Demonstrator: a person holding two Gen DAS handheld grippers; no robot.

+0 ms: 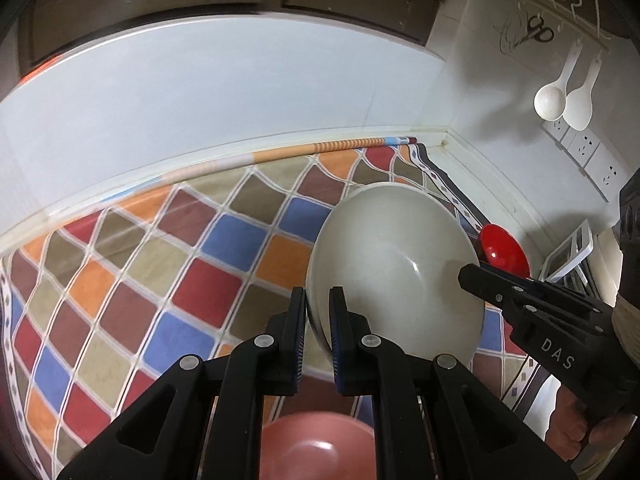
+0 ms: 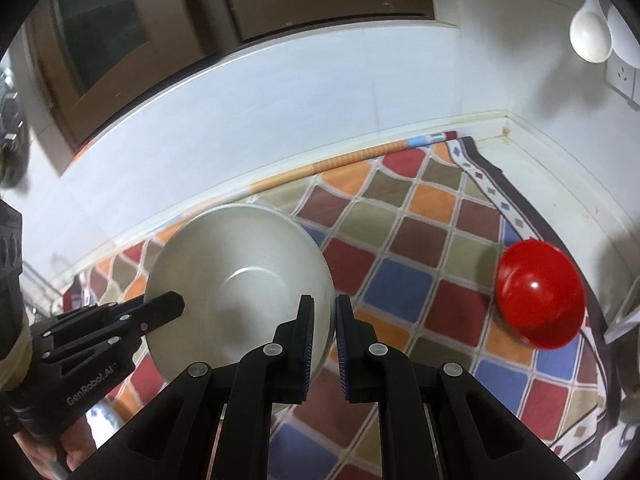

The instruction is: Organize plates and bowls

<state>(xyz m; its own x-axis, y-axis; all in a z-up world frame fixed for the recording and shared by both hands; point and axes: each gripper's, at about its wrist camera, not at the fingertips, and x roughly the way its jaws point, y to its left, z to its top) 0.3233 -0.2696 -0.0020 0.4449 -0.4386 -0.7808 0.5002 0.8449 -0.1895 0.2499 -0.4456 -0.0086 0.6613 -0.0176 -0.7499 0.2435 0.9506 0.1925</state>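
Observation:
A large white bowl is held tilted above the checkered cloth, and it also shows in the right wrist view. My left gripper is shut on its left rim. My right gripper is shut on its opposite rim; it shows from the side in the left wrist view. A red bowl sits on the cloth at the right. A pink bowl lies below the left gripper, partly hidden.
The checkered cloth covers the counter up to the white tiled wall. Two white spoons hang at the right above wall sockets. A white rack stands in the right corner.

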